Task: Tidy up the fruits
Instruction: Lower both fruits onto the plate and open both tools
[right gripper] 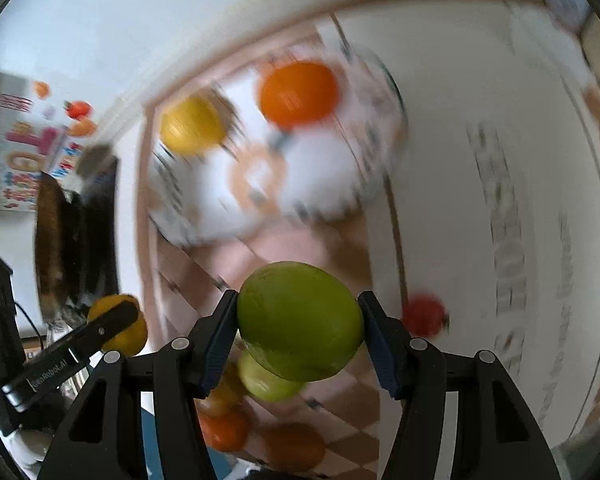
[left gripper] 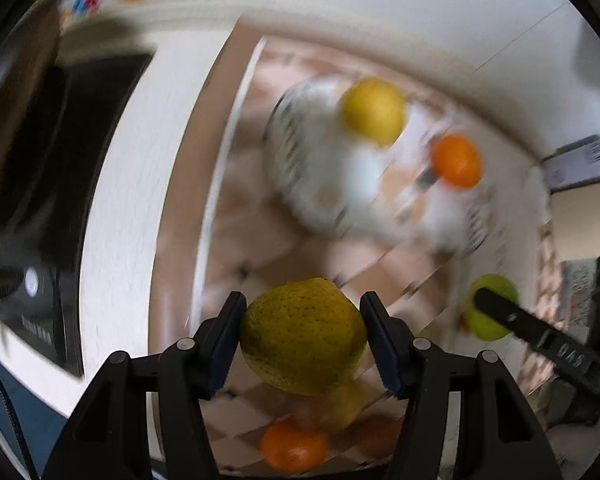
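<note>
Two fruits in hand at once, one per gripper. Left gripper (left gripper: 303, 336) clamped on a speckled yellow-green citrus (left gripper: 303, 336), pads pressed on both flanks, fruit low and centre in the left wrist view and clear of the checkered cloth (left gripper: 260, 240) below. Right gripper (right gripper: 298, 334) clenched the same way on a green fruit (right gripper: 300, 320), low centre in the right wrist view; also visible at the lower right of the left wrist view. Likely goal: the white patterned plate (left gripper: 320, 184), upper centre in both views, already bearing a yellow fruit (left gripper: 374, 111) and an orange (left gripper: 457, 161), the two apart from each other. More loose fruit at the bottom of each frame, under the jaws: an orange one (left gripper: 294, 446) and a second green one (right gripper: 268, 384); a small red fruit (right gripper: 424, 316) off to the right in the right wrist view. Much motion blur, so plate rim and free spots hard to read. Best to keep both grips firm but not crushing, carry high enough to clear the heap below, and approach the plate one at a time to avoid knocking the grippers together. Better to aim for bare plate in front of the two fruits there, lower until the fruit touches, then release slowly: round fruit, likely to roll off a shallow rim.
</note>
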Action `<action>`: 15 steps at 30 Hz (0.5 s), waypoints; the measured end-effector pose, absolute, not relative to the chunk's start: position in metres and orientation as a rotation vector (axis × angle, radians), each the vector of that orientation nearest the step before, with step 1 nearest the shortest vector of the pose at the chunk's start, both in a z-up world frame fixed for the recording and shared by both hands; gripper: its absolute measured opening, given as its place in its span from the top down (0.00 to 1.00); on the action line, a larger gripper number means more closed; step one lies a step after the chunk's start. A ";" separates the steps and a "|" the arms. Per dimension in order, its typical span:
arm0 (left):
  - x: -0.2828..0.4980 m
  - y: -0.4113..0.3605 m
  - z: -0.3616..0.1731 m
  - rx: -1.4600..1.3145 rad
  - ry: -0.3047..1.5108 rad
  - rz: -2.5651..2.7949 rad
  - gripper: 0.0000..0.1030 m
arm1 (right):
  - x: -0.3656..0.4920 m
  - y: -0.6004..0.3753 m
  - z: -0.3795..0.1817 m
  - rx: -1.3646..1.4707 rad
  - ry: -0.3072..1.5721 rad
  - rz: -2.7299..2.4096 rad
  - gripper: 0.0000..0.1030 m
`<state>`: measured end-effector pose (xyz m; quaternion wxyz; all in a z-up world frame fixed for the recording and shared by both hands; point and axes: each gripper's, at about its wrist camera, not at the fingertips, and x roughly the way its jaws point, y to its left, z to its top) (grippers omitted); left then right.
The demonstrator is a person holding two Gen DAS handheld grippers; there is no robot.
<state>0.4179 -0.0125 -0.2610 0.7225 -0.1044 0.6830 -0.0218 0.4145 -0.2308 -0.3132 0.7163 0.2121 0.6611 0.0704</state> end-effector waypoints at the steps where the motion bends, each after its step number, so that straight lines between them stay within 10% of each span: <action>1: 0.432 -0.015 -0.256 -0.225 1.493 -0.059 0.45 | 0.428 -0.227 -0.306 0.466 1.443 0.171 0.39; 15: 0.528 -0.021 -0.325 -0.093 1.614 -0.004 0.45 | 0.512 -0.174 -0.359 0.261 1.502 0.197 0.39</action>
